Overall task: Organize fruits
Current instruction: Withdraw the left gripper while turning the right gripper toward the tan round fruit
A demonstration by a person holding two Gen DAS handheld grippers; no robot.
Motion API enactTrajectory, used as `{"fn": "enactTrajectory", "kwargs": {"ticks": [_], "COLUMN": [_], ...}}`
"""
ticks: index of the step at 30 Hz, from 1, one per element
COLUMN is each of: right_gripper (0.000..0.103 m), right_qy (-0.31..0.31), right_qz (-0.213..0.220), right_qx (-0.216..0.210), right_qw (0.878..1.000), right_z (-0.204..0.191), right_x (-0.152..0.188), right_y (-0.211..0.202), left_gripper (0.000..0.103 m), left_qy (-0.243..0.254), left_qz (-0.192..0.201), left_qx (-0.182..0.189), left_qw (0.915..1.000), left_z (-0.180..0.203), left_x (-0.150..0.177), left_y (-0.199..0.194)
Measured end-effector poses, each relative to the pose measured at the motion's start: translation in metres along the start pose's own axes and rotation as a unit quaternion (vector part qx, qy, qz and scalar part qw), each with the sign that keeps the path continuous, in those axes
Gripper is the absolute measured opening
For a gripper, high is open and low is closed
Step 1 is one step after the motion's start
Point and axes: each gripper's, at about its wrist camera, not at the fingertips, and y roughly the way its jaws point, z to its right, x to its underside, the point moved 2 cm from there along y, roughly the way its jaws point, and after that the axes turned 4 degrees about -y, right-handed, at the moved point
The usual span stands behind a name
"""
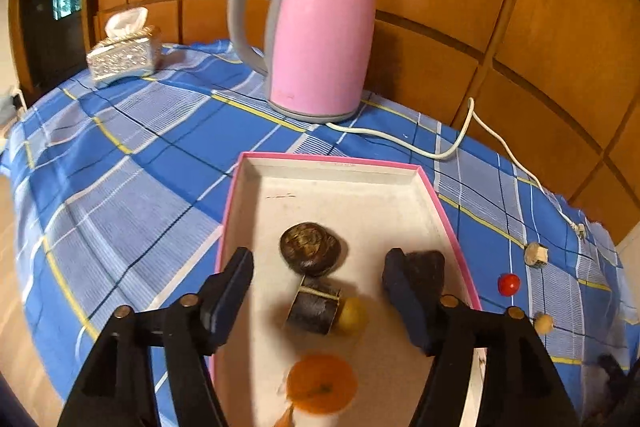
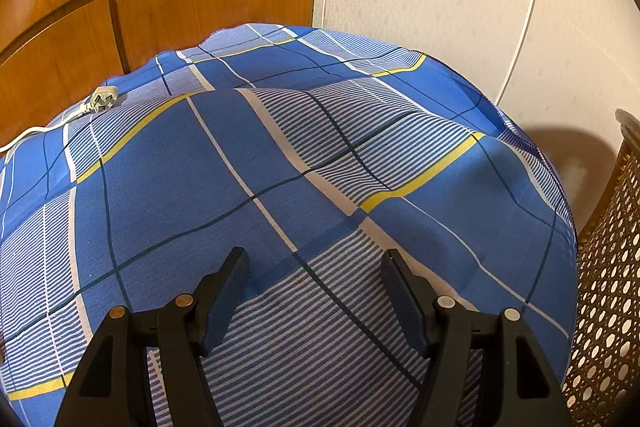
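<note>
The left gripper (image 1: 318, 291) hangs over the pink-rimmed tray (image 1: 256, 187) with its jaws apart and nothing clamped between them; no pad presses on any item. Inside the tray, a dark spiral-topped piece (image 1: 310, 248) lies at 12 o'clock from the gripper's centre, a dark roll bound with a pale band (image 1: 314, 309) sits just below centre with a small yellow fruit (image 1: 352, 313) touching its right end, and a blurred orange fruit (image 1: 322, 383) lies at 6 o'clock. A dark lump (image 1: 426, 265) rests at 2 o'clock, touching the right finger (image 1: 404, 291). Outside the tray, at 3 o'clock on the checked cloth (image 1: 120, 187), three pieces remain loose: a cut pale piece (image 1: 536, 254), a red cherry-like fruit (image 1: 509, 284) and a small tan ball (image 1: 544, 323). Judged from this, several items are placed and three remain. The right gripper (image 2: 314, 295) is released, empty, above bare cloth.
</note>
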Motion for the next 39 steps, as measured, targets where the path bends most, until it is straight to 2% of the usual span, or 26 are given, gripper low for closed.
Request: {"fn": "enactTrajectory", "kwargs": {"ticks": [8,18,21,28,32,36,39], "right_gripper": [0.069,0.069,0.069,0.069,0.069,0.069,0.069], "right_qy": [0.000,0.000,0.001,-0.004,-0.015,-0.029,-0.051], "right_qz": [0.000,0.000,0.000,-0.001,0.000,0.000,0.002], "right_qx": [0.000,0.000,-0.001,-0.002,-0.011,-0.030,-0.046], "right_qw": [1.000,1.000,1.000,1.000,1.000,0.999,0.998], "right_z": [0.000,0.000,0.000,-0.001,-0.005,-0.011,-0.021], "right_x": [0.000,0.000,0.000,0.000,0.001,0.004,0.006], "right_y": [0.000,-0.001,-0.001,-0.003,-0.006,-0.010,-0.015], "left_gripper": [0.075,0.077,0.082,0.085,0.086,0.094,0.095], "left_qy": [-0.007,-0.023,-0.023,-0.038,-0.046,-0.055,-0.068], "left_qz": [0.020,0.011,0.012,-0.003,-0.003,0.010,0.009], "left_qx": [-0.011,-0.023,-0.031,-0.048,-0.050,-0.056,-0.061], "left_qw": [0.9997,0.9994,0.9992,0.9981,0.9977,0.9969,0.9958], "left_z": [-0.013,-0.032,-0.039,-0.055,-0.054,-0.054,-0.057], "left_x": [0.020,0.054,0.064,0.092,0.100,0.105,0.110], "left_y": [-0.039,-0.063,-0.070,-0.073,-0.073,-0.078,-0.079]}}
